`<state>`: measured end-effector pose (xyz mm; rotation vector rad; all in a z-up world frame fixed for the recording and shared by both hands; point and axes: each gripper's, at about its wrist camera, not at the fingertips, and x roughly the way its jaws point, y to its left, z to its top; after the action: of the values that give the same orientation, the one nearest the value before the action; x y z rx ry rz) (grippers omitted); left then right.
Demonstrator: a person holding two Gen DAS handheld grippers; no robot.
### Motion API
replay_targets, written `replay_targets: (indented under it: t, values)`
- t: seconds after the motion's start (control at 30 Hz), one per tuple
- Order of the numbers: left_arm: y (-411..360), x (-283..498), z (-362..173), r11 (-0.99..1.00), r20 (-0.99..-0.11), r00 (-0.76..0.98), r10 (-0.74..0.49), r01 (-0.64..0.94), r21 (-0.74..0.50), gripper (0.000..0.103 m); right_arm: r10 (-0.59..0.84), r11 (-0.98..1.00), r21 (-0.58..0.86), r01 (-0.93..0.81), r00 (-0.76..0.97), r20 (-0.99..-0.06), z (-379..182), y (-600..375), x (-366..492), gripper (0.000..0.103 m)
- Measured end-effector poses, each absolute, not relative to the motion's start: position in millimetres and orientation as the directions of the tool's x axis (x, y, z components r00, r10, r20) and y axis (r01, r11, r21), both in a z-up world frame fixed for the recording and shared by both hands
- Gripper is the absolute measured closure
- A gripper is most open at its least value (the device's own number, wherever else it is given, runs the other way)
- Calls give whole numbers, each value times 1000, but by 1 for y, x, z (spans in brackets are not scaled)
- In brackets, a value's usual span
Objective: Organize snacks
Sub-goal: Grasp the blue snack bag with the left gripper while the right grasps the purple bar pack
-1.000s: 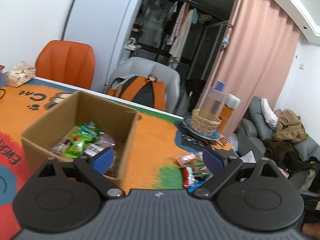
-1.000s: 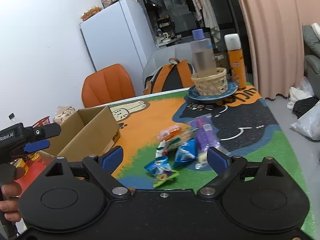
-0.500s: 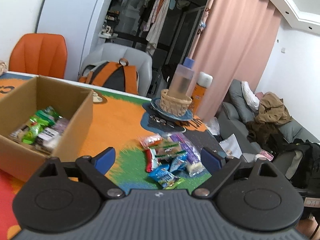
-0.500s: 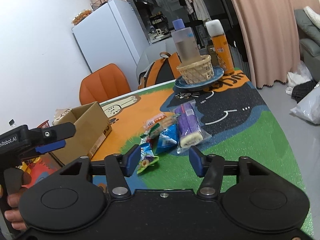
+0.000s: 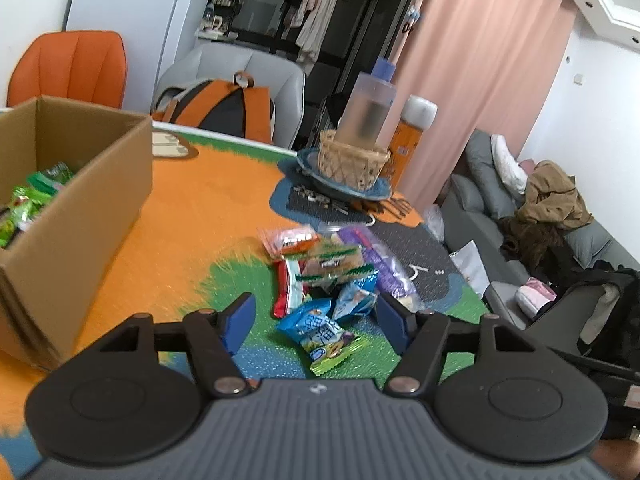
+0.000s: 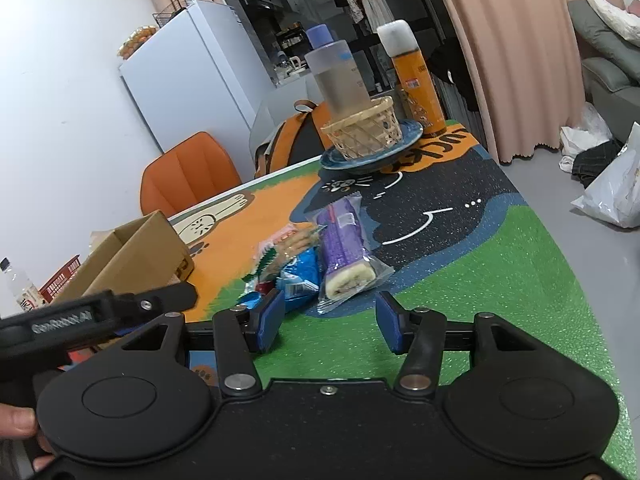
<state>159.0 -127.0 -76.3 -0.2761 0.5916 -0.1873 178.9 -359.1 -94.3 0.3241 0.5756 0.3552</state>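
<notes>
A pile of snack packets lies on the green patch of the colourful mat. It holds a blue packet [image 5: 320,330], a purple roll packet [image 5: 380,264], a green-edged cracker packet [image 5: 336,262] and an orange one [image 5: 288,240]. My left gripper [image 5: 316,316] hovers just above the blue packet. Its jaws are closing, and the pads are not touching it. The cardboard box [image 5: 80,208] at the left holds green packets [image 5: 28,200]. My right gripper [image 6: 331,318] is partly narrowed and empty, just short of the purple roll packet [image 6: 344,252].
A wicker basket [image 5: 352,160] with a plastic bottle stands on a blue plate at the table's far end, next to an orange can [image 5: 412,140]. Chairs and a backpack [image 5: 224,108] stand behind the table. A grey sofa [image 5: 560,240] is beyond the right edge.
The left view swung from the box to the snack pile and sank toward it, and its jaws narrowed. The right jaws narrowed early on and moved closer to the purple packet.
</notes>
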Motion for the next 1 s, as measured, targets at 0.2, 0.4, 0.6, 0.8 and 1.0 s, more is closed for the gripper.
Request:
replay_targets:
  t: [0.2,0.4,0.6,0.8,1.0]
  values:
    - [-137,175,-95,950,-558,795,-238,71,-304,40,403,896,378,-232,783,-474,-96,-359,191,50]
    - [-140,186,-111,948,-601,754,-265,91,-304,67,387,903,365,-225,794,-469,-94,-353,210,47]
    - [-129,186,-113,950,-603,760,-244,60,-308,73,365,919,324,-223,791,-491,-96,-340,232,47]
    - [-115,183,-108,947,-590,773,-234,44,-318,73,342,933,285,-219,786,-516,-101,-327,245,46]
    - [-106,179,-104,943,-579,782,-230,31,-332,73,347,932,297,-208,749,-564,-112,-326,248,66]
